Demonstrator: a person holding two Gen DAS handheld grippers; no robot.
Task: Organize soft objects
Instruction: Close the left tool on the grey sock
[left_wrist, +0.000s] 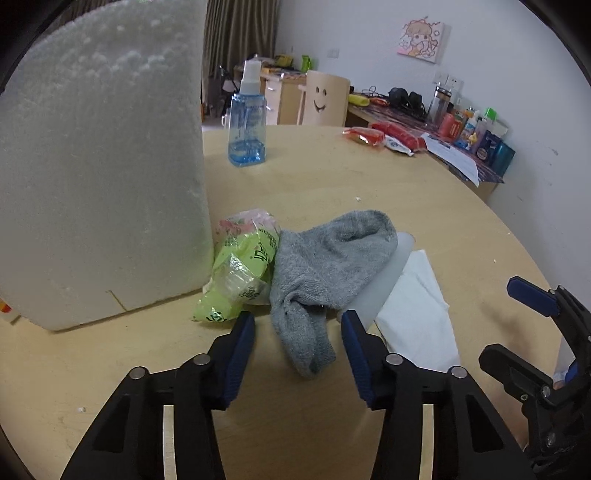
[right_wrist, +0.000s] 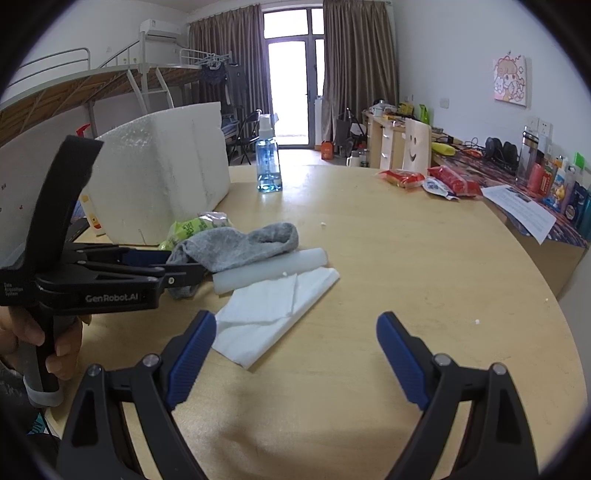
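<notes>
Round wooden surface carrying everything. White foam block standing at left. Grey sock lying draped over translucent roll, beside green packet and white tissue. Left gripper straddling sock's lower end — pads not pressing. Right gripper hovering wide open — nothing between.

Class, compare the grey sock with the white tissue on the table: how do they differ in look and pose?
The grey sock is thick and fuzzy; the white tissue is thin and smooth. The sock lies crumpled, draped partly over a pale foam roll; the tissue lies folded flat on the table. The sock's end sits between the left tongs; the tissue sits ahead of the right tongs, untouched. Both are soft.
</notes>
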